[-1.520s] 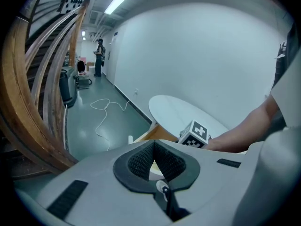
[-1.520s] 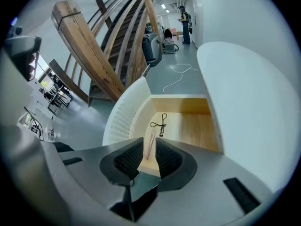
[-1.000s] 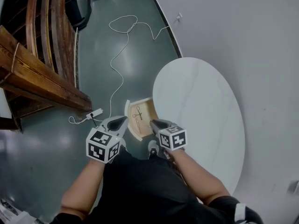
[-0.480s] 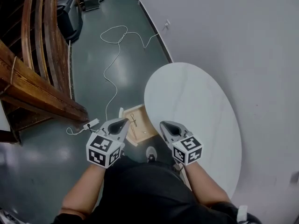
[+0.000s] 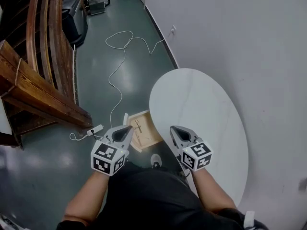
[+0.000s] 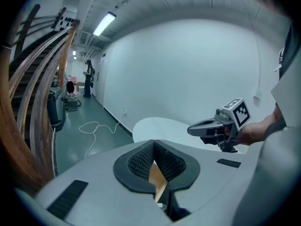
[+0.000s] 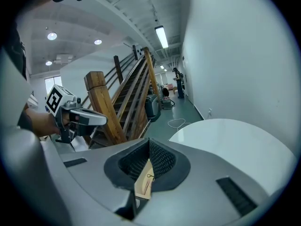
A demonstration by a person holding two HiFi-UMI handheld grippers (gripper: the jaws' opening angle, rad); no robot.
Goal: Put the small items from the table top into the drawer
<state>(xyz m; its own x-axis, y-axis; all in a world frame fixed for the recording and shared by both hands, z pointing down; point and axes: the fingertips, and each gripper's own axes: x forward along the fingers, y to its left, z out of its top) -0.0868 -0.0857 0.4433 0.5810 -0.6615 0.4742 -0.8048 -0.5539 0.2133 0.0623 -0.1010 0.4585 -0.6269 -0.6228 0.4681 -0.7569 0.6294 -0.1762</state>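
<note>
The person held the left gripper [image 5: 123,130] and the right gripper [image 5: 176,131] side by side, a little apart, over the open wooden drawer [image 5: 149,127]. Both tongs were clenched. Their tips were pressed together and nothing was between them. The drawer stuck out from under the near end of the white oval table [image 5: 204,109]. A small dark thing [image 5: 138,125] lay inside the drawer, but it was too small to tell what it was. On the green floor, a white cord [image 5: 119,56] ran to a power strip [image 5: 95,129] near the drawer. Wooden stairs [image 5: 36,80] stood on the left side
</note>
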